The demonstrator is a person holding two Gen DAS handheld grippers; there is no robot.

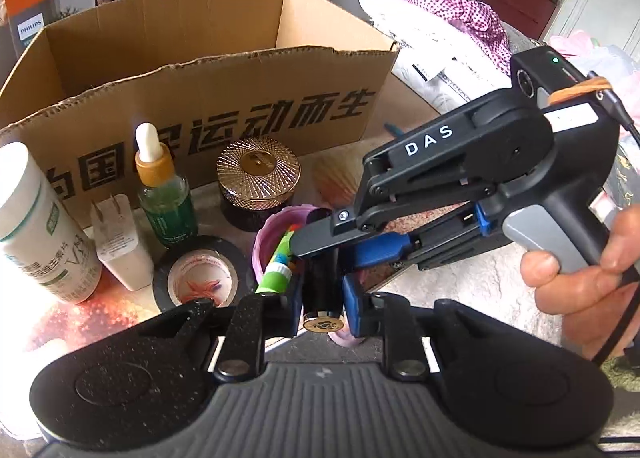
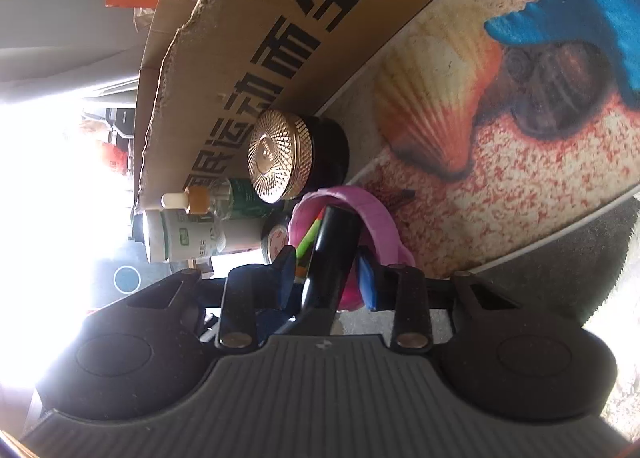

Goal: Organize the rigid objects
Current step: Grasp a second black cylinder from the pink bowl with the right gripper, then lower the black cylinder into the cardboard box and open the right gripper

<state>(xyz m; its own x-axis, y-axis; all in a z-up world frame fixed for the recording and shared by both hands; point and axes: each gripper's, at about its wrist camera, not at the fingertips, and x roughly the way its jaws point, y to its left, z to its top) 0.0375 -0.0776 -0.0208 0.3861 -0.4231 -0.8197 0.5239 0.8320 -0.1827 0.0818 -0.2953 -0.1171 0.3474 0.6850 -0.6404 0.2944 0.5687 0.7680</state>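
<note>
While both grippers [image 1: 322, 290] [image 2: 328, 278] clamp black tube [image 1: 320, 282] | seashell mat [image 2: 440, 118] right view only.

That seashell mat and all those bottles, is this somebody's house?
Probably a home, yes. A printed seashell mat covers the surface, laundry is piled behind, and toiletries like a dropper bottle and a gold-lidded jar stand by a cardboard box.

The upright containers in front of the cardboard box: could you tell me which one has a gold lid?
The squat dark jar, with a ribbed gold lid; the dropper bottle and white bottle don't.
</note>
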